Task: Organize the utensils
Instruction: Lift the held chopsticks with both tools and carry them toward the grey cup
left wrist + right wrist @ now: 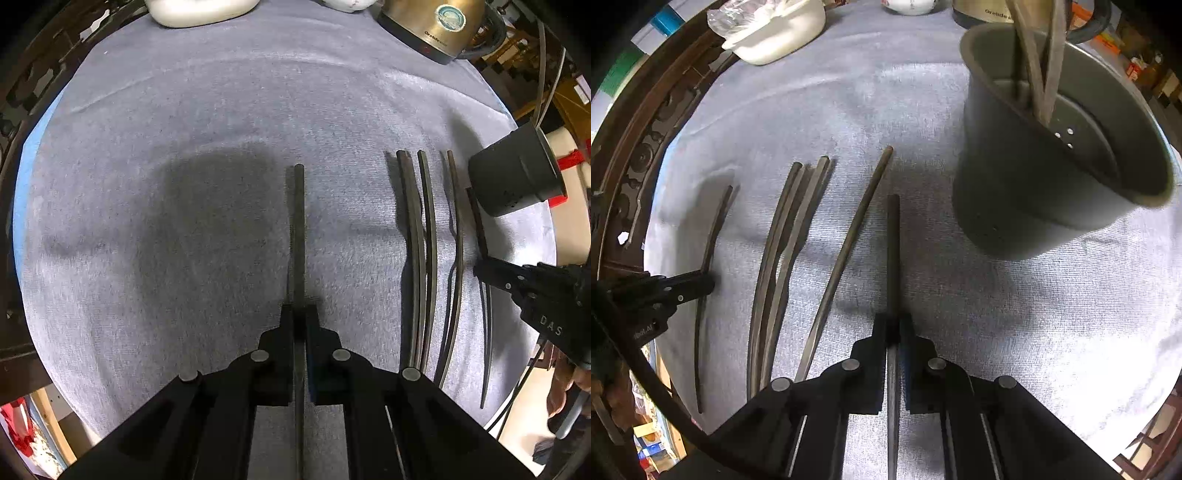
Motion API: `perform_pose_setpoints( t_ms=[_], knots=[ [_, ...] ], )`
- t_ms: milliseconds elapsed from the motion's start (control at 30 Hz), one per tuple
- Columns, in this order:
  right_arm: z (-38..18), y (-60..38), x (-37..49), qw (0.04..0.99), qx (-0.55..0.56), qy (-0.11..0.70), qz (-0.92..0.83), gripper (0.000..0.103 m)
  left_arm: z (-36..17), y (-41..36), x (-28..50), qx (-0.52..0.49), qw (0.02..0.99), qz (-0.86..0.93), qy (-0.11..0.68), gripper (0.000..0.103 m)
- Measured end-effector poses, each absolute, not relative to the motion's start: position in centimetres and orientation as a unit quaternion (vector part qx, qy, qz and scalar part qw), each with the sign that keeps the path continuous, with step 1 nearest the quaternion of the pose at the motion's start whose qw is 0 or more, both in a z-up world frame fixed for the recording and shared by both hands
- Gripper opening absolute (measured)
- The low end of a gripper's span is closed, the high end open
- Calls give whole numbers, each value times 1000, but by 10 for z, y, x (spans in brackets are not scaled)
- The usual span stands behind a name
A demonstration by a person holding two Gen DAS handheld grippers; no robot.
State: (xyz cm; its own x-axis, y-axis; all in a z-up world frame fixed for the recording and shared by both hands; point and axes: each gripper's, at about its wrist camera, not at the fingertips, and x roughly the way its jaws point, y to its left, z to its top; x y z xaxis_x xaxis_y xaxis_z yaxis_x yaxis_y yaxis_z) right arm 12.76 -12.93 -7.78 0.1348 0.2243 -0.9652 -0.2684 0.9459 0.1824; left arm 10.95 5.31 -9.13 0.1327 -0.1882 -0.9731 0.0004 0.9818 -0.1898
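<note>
Dark chopsticks lie on a grey cloth (184,110). My left gripper (300,314) is shut on one chopstick (298,221) that points straight ahead just above the cloth. My right gripper (893,325) is shut on another chopstick (893,251). Between the two grippers several loose chopsticks (786,240) lie side by side; they also show in the left wrist view (424,240). A dark grey utensil holder (1052,166) stands ahead and right of my right gripper with two chopsticks (1039,55) in it; it also shows in the left wrist view (513,177). The right gripper (484,271) appears at the left view's right edge.
A white dish (775,33) sits at the far left of the cloth. A brass-coloured kettle (436,26) stands at the far edge behind the holder. A dark carved wooden rim (639,147) borders the table on the left.
</note>
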Motion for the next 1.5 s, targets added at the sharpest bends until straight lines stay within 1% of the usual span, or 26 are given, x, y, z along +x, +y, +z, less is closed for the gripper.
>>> perform_pose_setpoints(
  t_ms=[133,300,533,700,800,900,1033,1233,1500],
  knots=[
    [-63,-139,110,778,11,605,169,7,-77,70,95,-96,766,-63,633,6],
    [-28,-144,85,820,28,543,182,7,-43,90,78,-135,806,-53,574,6],
    [24,-166,49,898,88,401,155,7,6,95,53,-164,871,-25,462,6],
    [38,-186,27,946,98,293,101,7,18,84,49,-161,911,14,379,6],
    [38,-197,22,961,93,250,70,7,17,78,52,-149,928,28,340,6],
    [34,-200,25,968,91,225,55,7,16,66,50,-136,943,36,302,6],
    [35,-203,29,976,75,198,41,7,14,57,56,-112,954,47,274,6],
    [25,-206,28,978,64,197,34,7,-1,51,51,-89,958,58,268,6],
    [33,-208,-8,981,57,181,41,7,9,56,19,-78,965,56,245,7]
  ],
)
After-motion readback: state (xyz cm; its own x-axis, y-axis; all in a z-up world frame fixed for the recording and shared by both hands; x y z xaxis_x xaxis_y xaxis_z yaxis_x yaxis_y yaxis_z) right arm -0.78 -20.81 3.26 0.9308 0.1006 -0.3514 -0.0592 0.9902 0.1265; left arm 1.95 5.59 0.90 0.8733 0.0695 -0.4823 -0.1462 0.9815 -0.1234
